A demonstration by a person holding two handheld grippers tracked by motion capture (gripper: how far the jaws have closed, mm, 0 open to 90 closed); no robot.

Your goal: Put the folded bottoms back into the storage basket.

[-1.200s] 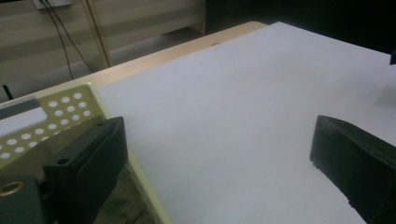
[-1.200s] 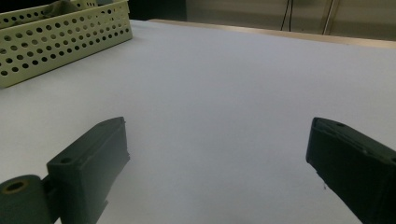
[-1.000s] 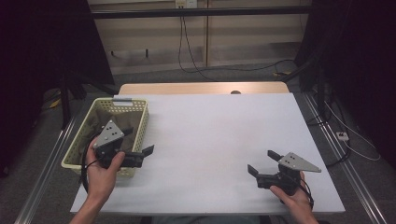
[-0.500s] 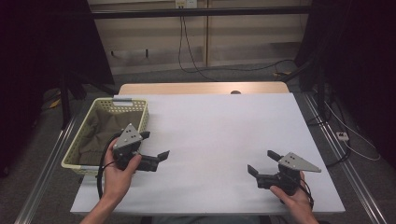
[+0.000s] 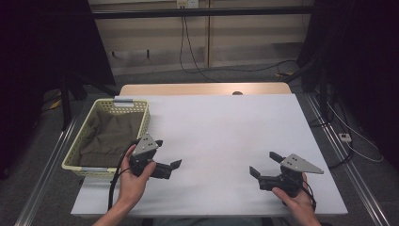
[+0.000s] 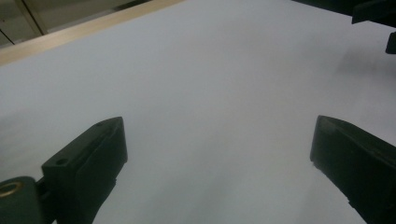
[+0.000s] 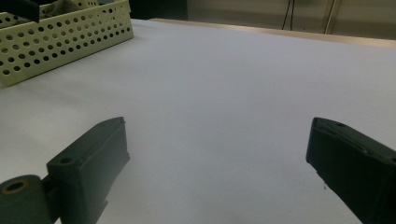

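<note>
Left tongs [image 5: 165, 154] and right tongs [image 5: 264, 165], both wide and empty, near the desk's [image 5: 226, 127] front edge (cloth [image 5: 110, 136] lies in basket [image 5: 142, 115]), probably at rest.

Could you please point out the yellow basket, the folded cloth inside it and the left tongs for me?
yellow basket [image 5: 140, 123], high view, on its perforated right wall.
folded cloth [image 5: 109, 136], high view, on the middle of the olive fabric.
left tongs [image 5: 168, 154], high view, midway between the open jaw tips.
</note>
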